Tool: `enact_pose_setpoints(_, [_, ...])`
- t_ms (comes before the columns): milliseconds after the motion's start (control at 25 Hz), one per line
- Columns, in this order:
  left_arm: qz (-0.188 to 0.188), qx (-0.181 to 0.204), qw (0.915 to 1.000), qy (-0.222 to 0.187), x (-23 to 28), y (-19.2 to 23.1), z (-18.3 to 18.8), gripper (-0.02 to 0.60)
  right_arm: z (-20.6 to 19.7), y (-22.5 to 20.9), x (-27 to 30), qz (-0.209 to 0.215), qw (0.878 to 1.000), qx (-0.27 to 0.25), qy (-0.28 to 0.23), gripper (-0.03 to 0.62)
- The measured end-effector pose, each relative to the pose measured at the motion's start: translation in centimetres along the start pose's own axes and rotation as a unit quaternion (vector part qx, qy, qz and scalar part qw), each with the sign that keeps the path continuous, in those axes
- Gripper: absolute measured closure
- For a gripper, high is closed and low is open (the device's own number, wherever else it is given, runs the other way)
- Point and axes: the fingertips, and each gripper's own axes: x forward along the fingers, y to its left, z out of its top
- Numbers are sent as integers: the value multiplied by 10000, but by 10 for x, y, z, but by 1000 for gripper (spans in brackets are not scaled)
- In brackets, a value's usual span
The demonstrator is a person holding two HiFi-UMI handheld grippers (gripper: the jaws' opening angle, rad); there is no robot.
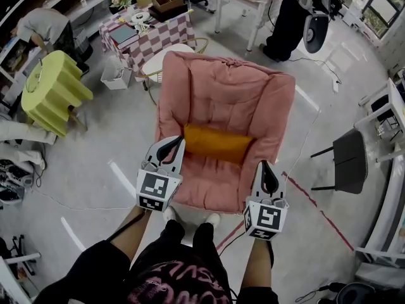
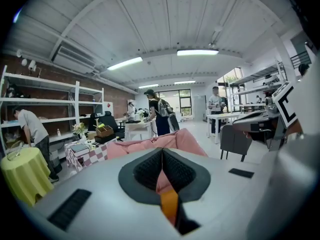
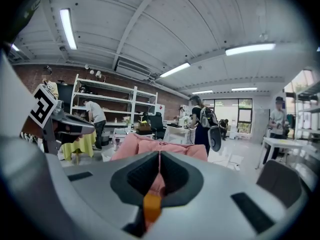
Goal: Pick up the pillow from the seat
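An orange pillow [image 1: 218, 143] lies across the seat of a pink padded armchair [image 1: 221, 87], against its backrest. My left gripper [image 1: 173, 144] hovers shut over the chair's left front, its tips just left of the pillow's end. My right gripper [image 1: 266, 168] is shut and empty over the right front of the seat, a little short of the pillow. In the left gripper view the shut left gripper [image 2: 162, 152] frames a strip of pillow [image 2: 169, 204] and pink chair [image 2: 150, 145]. The right gripper [image 3: 159, 154] view shows the same pillow [image 3: 151, 205] and chair [image 3: 145, 145].
A yellow-draped round table [image 1: 54, 90] stands at the left and a checkered table [image 1: 155, 33] behind the chair. A black chair [image 1: 351, 157] and white desks are at the right. Red floor tape [image 1: 316, 208] runs past the chair. People stand at the back.
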Motion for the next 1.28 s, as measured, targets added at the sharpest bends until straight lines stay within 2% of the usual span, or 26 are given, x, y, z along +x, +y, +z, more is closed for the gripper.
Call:
enact_pose_setpoints(280, [-12, -163, 9998, 106, 11, -2, -17, 572, -17, 3, 10, 112, 9999, 32, 109, 572])
enact_pose_setpoints(480, [74, -104, 9998, 132, 16, -2, -28, 572, -28, 1, 18, 118, 9998, 58, 137, 572])
enact_pose_setpoints(960, [132, -367, 9981, 477, 30, -7, -78, 572, -73, 11, 34, 225, 9988, 49, 423, 572])
enact_pose_setpoints(1160, [45, -501, 9969, 606, 37, -12, -98, 572, -87, 14, 44, 262, 9983, 122, 513, 572])
enact_pose_setpoints(1280, [31, -466, 9961, 749, 40, -14, -115, 572, -99, 16, 48, 278, 9977, 135, 601, 572])
